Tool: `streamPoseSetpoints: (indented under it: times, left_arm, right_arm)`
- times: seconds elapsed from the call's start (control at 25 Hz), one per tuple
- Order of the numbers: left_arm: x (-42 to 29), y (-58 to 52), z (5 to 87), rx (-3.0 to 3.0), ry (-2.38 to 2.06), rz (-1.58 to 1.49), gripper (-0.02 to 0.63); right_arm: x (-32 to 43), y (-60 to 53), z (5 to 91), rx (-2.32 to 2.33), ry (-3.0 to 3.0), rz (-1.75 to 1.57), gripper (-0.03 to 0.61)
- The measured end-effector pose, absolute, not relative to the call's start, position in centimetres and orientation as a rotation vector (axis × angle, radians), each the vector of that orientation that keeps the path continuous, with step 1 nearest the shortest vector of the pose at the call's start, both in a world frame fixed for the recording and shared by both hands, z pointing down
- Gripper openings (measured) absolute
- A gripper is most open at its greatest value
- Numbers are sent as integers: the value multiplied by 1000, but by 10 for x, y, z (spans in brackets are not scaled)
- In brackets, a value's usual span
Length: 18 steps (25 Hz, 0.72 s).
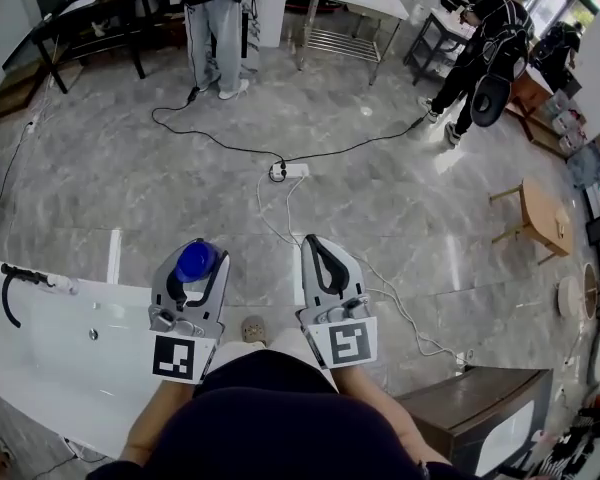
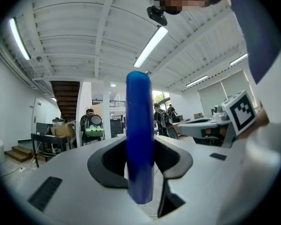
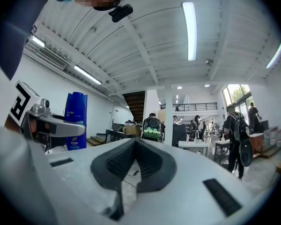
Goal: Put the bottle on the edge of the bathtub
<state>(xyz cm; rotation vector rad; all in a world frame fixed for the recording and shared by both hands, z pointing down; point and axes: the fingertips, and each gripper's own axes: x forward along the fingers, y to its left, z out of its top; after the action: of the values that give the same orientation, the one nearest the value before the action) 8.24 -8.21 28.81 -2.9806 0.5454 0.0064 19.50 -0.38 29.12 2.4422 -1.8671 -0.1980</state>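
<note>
Head view: my left gripper (image 1: 202, 254) clamps the blue bottle (image 1: 194, 264); my right gripper (image 1: 311, 242) is closed on nothing. I'd lower it upright onto the bathtub (image 1: 100, 303) rim.

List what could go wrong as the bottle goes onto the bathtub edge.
1. Only the left gripper holds the bottle; it may slip or tilt.
2. The bathtub rim looks narrow; the slim bottle may topple in.
3. A cable lies close ahead: trip risk.
</note>
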Motion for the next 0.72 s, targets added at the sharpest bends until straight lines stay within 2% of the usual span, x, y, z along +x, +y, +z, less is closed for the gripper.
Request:
streamPoseSetpoints:
  times: [0.72]
  left_arm:
    - [109,-158,269,-2946,746,56,153]
  right_arm:
    - [237,-96,269,2298,-2014,-210,0]
